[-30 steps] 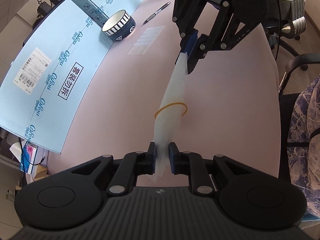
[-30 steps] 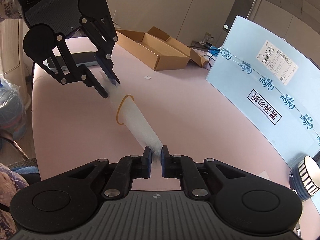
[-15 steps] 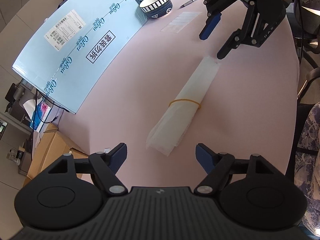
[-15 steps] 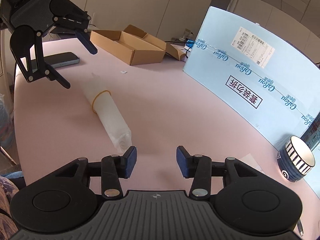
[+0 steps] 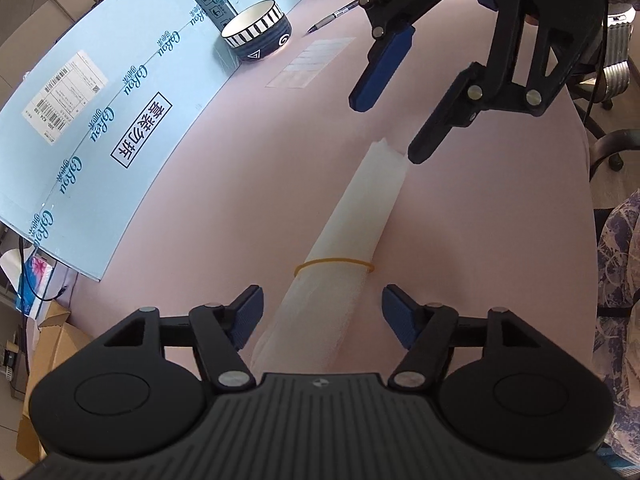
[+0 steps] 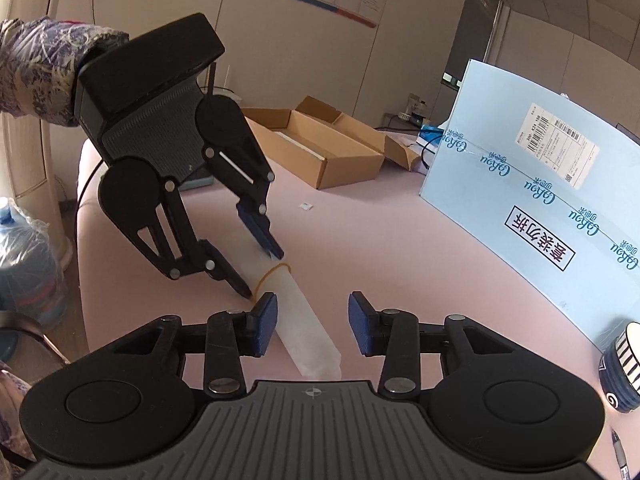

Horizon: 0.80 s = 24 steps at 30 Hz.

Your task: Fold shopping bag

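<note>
folded shopping bag [image 5: 352, 248], banded by a yellow rubber band [image 5: 335, 263]: laid on the pink desk [image 5: 460, 220] near its middle, released since a second ago. left gripper [image 5: 322, 322] and right gripper [image 6: 313, 322]: jaws closing, each astride one bag end (pads clear). striped bowl [image 5: 258, 34] by the far edge, contents unseen; cardboard box [image 6: 320, 152] open.

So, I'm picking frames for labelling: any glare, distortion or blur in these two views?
Left wrist view: sharp; fisheye bends the blue board into an arc; window glare whitens the table at the top. Right wrist view: sharp too, dark vignette in the corners, and the see-through folded bag stands out weakly against the pink.
</note>
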Each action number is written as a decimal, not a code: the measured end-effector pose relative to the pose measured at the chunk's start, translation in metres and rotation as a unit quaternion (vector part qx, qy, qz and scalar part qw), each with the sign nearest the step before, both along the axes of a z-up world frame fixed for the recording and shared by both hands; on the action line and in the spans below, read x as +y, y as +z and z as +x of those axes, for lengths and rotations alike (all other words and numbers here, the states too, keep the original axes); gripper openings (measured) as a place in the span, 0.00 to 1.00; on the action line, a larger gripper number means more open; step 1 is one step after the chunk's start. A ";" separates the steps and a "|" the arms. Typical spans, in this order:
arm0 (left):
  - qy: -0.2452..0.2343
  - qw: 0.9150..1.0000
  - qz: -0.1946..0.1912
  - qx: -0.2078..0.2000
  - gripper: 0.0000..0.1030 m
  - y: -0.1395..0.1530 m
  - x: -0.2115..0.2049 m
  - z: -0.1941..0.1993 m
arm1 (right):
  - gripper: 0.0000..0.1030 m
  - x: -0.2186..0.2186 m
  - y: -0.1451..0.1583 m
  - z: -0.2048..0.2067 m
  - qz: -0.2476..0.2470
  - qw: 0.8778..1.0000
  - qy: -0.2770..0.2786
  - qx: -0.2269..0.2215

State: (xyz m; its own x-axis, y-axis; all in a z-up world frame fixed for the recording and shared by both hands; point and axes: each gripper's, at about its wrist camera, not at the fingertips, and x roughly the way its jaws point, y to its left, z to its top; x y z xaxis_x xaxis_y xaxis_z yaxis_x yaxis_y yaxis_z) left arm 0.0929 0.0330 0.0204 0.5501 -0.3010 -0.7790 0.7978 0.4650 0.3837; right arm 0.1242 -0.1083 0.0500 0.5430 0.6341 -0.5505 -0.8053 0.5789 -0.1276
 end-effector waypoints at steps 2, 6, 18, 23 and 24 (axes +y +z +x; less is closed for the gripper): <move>0.010 1.000 0.008 0.006 0.17 -0.003 0.001 0.003 | 0.06 0.008 0.000 0.007 0.023 1.000 0.009 0.020; 0.012 1.000 0.003 0.011 0.17 -0.003 0.002 0.001 | 0.06 0.024 -0.014 0.019 0.028 0.998 0.012 0.050; 0.033 0.999 0.024 0.008 0.19 -0.001 -0.002 -0.002 | 0.09 0.049 -0.034 0.041 0.046 0.993 -0.012 0.109; 0.033 0.999 0.020 0.010 0.19 -0.001 0.001 -0.003 | 0.11 0.051 -0.037 0.042 0.040 0.993 -0.019 0.109; 0.034 0.999 0.019 0.011 0.19 -0.001 0.001 -0.002 | 0.10 0.052 -0.037 0.042 0.039 0.993 -0.020 0.109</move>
State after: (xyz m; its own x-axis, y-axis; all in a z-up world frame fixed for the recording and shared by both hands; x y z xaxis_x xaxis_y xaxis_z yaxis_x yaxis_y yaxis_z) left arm 0.0904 0.0343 0.0193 0.5510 -0.2337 -0.8011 0.7736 0.5032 0.3853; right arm 0.1666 -0.0566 0.0131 0.4412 0.6596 -0.6085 -0.7855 0.6117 0.0936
